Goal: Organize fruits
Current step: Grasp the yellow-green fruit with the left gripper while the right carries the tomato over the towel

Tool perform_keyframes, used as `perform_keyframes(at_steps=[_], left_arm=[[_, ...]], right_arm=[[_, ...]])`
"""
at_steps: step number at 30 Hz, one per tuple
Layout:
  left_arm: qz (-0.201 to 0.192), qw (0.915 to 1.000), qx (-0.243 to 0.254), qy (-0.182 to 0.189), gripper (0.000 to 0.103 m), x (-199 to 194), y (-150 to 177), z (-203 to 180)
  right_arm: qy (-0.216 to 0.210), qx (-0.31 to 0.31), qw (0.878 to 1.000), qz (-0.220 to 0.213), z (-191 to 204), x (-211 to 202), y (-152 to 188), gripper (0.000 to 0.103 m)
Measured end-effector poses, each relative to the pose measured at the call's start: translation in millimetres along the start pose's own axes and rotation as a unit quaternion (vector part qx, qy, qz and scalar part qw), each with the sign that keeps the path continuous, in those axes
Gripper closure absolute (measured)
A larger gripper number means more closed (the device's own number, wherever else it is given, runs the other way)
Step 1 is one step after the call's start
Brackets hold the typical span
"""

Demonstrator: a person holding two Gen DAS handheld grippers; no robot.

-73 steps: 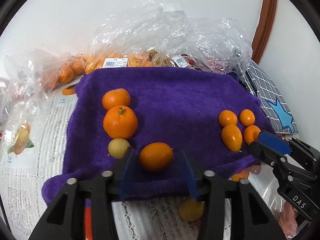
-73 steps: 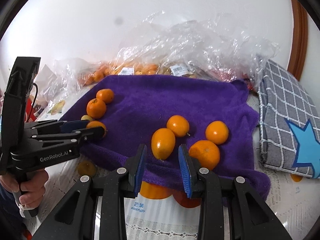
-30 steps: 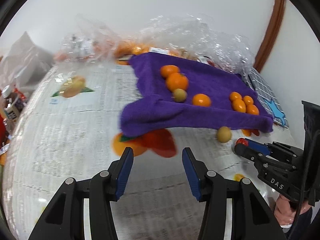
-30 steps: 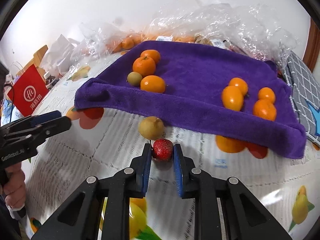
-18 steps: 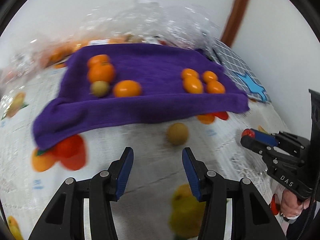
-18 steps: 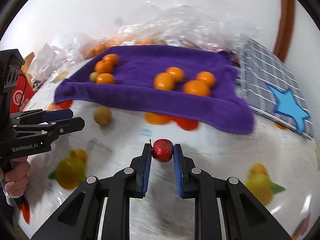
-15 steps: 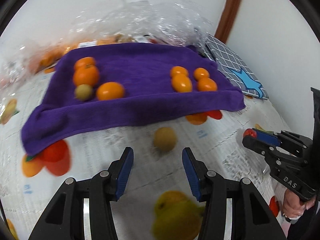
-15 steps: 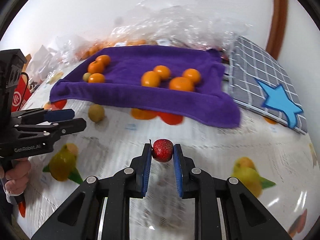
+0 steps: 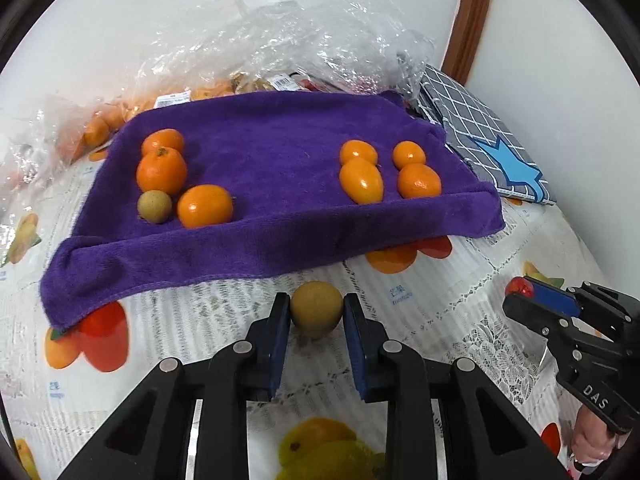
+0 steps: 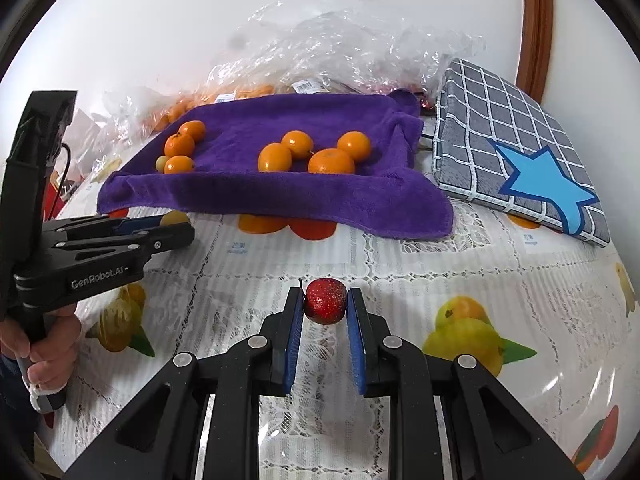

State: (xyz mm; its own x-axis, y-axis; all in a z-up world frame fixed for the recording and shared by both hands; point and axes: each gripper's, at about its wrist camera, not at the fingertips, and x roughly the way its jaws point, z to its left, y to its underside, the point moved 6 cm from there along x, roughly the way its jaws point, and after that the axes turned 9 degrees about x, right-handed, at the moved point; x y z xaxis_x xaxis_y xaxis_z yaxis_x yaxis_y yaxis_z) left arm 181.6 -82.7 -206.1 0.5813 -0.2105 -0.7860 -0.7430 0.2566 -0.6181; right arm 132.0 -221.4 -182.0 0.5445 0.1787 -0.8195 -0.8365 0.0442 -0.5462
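A purple towel [image 9: 280, 152] lies on the table with oranges in two groups, one on the left [image 9: 162, 172] with a small tan fruit [image 9: 154, 207], one on the right [image 9: 360, 180]. My left gripper [image 9: 316, 312] is shut on a round tan-yellow fruit [image 9: 316, 309] just in front of the towel's near edge. My right gripper [image 10: 325, 307] is shut on a small red fruit [image 10: 325, 301] above the tablecloth, in front of the towel [image 10: 280, 184]. The left gripper also shows in the right wrist view [image 10: 176, 226], and the right one in the left wrist view [image 9: 524, 294].
Clear plastic bags [image 9: 280, 52] holding more oranges lie behind the towel by the wall. A grey checked cushion with a blue star [image 10: 516, 152] sits to the right. The tablecloth [image 10: 440, 280] is white with printed fruit. A brown door frame [image 9: 468, 20] stands at the back right.
My left gripper has swung back to the towel's front edge and closed on the tan-yellow fruit. My right gripper still holds the red fruit and has drawn back from the towel.
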Motion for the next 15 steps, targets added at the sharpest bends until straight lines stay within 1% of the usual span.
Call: perform_keyframes(at_steps=[5,8,15], left_arm=[[-0.014,0.9994,-0.03,-0.004,0.077,-18.1,-3.2,21.2],[-0.021,0.9985,-0.05,-0.007,0.077,-25.5,-9.1,37.9],[-0.047,0.9962,-0.064,-0.035,0.077,-44.5,-36.9,77.6]], right_arm=[[-0.009,0.003,1.0,-0.002,6.5,2.4,-10.7,0.081],[-0.01,-0.001,1.0,-0.009,11.4,2.4,-23.8,0.081],[-0.006,-0.011,0.999,-0.039,15.5,4.8,-74.0,0.081]])
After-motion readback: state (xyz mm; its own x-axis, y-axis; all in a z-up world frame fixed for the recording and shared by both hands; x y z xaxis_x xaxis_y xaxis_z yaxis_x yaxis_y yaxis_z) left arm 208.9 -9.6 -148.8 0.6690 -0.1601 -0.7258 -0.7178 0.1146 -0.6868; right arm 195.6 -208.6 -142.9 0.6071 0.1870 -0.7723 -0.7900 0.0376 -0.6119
